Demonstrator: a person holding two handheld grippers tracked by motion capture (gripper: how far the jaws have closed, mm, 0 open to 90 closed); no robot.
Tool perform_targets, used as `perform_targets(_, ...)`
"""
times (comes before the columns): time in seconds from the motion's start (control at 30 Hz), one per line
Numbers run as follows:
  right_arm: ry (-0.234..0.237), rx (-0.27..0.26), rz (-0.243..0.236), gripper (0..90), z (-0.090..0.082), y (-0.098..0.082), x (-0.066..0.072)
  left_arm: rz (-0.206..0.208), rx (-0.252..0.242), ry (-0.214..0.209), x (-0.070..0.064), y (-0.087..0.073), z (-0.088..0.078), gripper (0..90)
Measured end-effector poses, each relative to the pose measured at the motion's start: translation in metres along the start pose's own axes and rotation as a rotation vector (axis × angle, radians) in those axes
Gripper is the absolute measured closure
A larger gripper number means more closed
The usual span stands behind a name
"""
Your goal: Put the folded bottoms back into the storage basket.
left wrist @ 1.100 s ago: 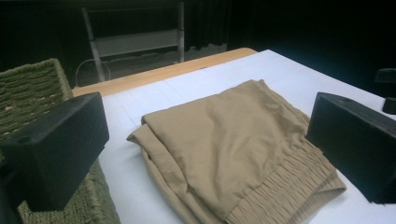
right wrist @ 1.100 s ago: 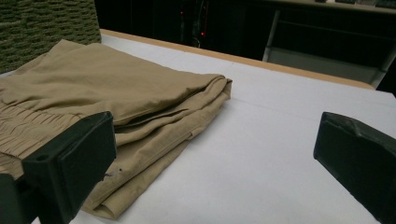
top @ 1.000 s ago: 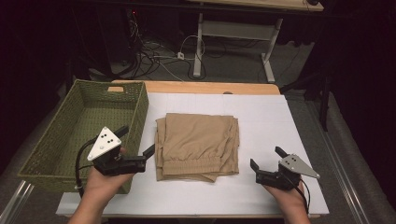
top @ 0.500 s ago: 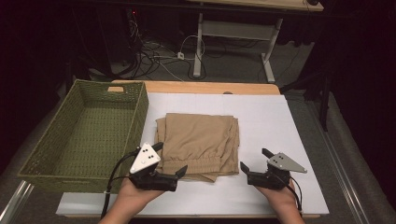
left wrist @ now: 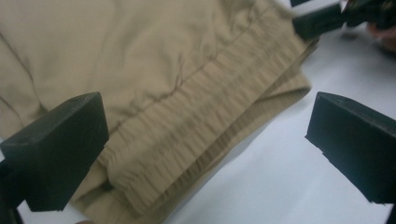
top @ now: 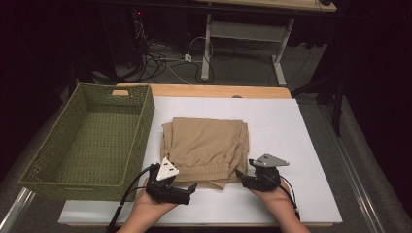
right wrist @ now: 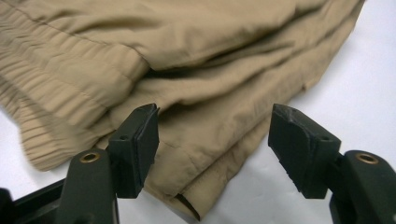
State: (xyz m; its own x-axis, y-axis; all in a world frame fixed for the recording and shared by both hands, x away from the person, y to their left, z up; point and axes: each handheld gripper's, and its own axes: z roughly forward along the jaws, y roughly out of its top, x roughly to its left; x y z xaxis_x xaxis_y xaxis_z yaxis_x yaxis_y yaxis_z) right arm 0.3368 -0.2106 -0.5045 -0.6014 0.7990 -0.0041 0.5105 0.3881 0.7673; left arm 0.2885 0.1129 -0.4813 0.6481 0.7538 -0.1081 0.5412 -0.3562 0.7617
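**Approaching the near edge of the folded garment from both corners**

We are working on a folded tan garment (top: pixel 206 148) lying flat on the white table cover (top: pixel 301 141), just beside the green woven basket (top: pixel 92 141), which is standing empty at its left. The elastic waistband edge is facing us, so we are bringing both tools in at the near hem, where the stacked layers are exposed and can be taken together.

We are holding the left gripper (top: pixel 190 188) low at the near left corner. Its jaws are standing wide apart, one on each side of the ribbed waistband (left wrist: pixel 187 135), with nothing pressed between them. Keeping them wide lets the whole fold pass inside.

We are holding the right gripper (top: pixel 239 174) at the near right corner. Its jaws have just been closing, yet they are not clamping: the fabric corner (right wrist: pixel 205 154) is lying between the pads (right wrist: pixel 140 140) with a gap on both sides.

In our judgement, we are taking the two corners symmetrically so that the stack lifts level and stays folded for transfer toward the basket.
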Motion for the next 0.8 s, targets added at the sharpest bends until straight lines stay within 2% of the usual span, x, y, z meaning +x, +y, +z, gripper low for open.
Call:
perform_targets(0.03,-0.003,0.037,-0.005,34.7,0.004,-0.002,-0.001,-0.010,0.004,0.007,0.001,-0.001,0.000,0.0)
perform_targets(0.13,0.018,0.067,-0.001,39.3,0.004,-0.002,-0.003,-0.015,0.054,0.039,0.004,-0.004,0.003,0.0)
perform_targets(0.2,0.026,0.063,0.011,40.8,0.004,-0.003,-0.005,-0.028,0.064,0.034,0.008,-0.006,0.005,1.5)
perform_targets(0.23,0.028,0.064,0.008,44.0,0.003,-0.003,-0.004,-0.037,0.059,0.018,0.011,-0.007,0.005,5.0)
perform_targets(0.3,0.056,0.058,-0.005,54.4,0.003,-0.004,-0.003,-0.038,0.051,0.002,0.013,-0.009,0.005,14.8)
perform_targets(0.37,0.064,0.055,0.002,65.2,0.002,-0.004,-0.001,-0.027,0.074,0.008,0.013,-0.010,0.009,15.7)
perform_targets(0.4,0.055,0.050,-0.014,76.3,0.003,-0.004,0.000,-0.030,0.081,0.016,0.014,-0.012,0.012,15.8)
perform_targets(0.47,0.062,0.048,-0.017,81.8,0.003,-0.004,0.001,-0.044,0.081,0.016,0.016,-0.012,0.014,15.8)
perform_targets(0.53,0.067,0.047,-0.014,83.8,0.002,-0.004,0.000,-0.042,0.075,0.023,0.015,-0.012,0.014,19.2)
perform_targets(0.6,0.073,0.050,-0.007,84.4,0.002,-0.004,0.000,-0.014,0.070,0.048,0.012,-0.012,0.010,21.1)
perform_targets(0.67,0.094,0.042,0.006,84.8,-0.001,-0.006,-0.005,-0.023,0.039,0.050,0.007,-0.006,0.001,21.6)
perform_targets(0.77,0.091,0.036,0.007,84.9,-0.008,-0.009,-0.008,-0.022,0.058,0.070,0.005,-0.002,-0.003,24.0)
perform_targets(0.8,0.091,0.036,0.007,84.9,-0.008,-0.009,-0.008,-0.001,0.067,0.082,0.004,-0.002,-0.004,24.0)
